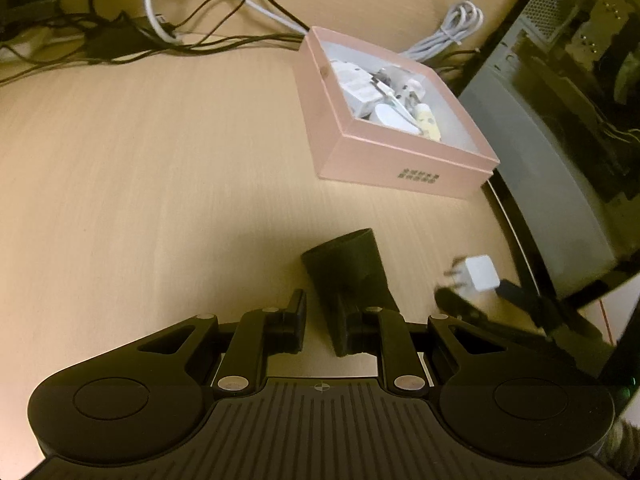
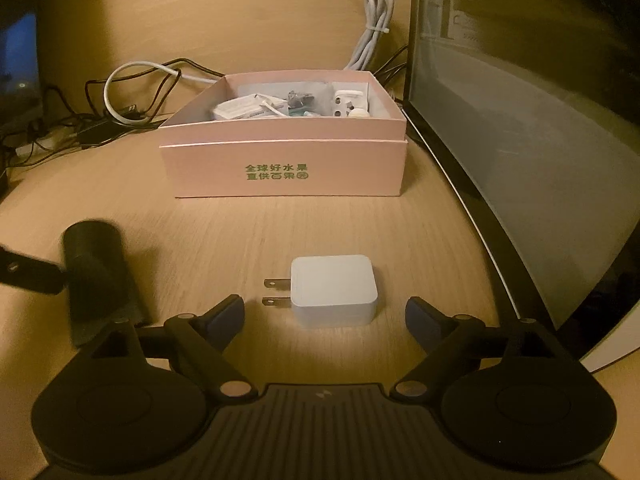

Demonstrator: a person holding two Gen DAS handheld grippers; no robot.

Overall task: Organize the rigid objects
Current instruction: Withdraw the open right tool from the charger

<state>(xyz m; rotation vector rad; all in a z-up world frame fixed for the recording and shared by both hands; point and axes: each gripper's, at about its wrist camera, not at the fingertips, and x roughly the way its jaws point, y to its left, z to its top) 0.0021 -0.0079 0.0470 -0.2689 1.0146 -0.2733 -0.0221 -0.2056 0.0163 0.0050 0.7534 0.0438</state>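
Right gripper (image 2: 324, 312) spread around white charger (image 2: 334, 290) on desk before pink box (image 2: 288, 168), needing closure then lift; left gripper (image 1: 324, 320) pinches black nozzle (image 1: 348, 272), box-bound.

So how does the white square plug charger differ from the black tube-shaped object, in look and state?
The white square plug charger is pale and boxy, with two metal prongs; the black tube-shaped object is dark and rounded. The charger lies free on the wooden desk, between the open fingers of the right gripper; the black object sits between the fingers of the left gripper. Both are outside the pink cardboard box.
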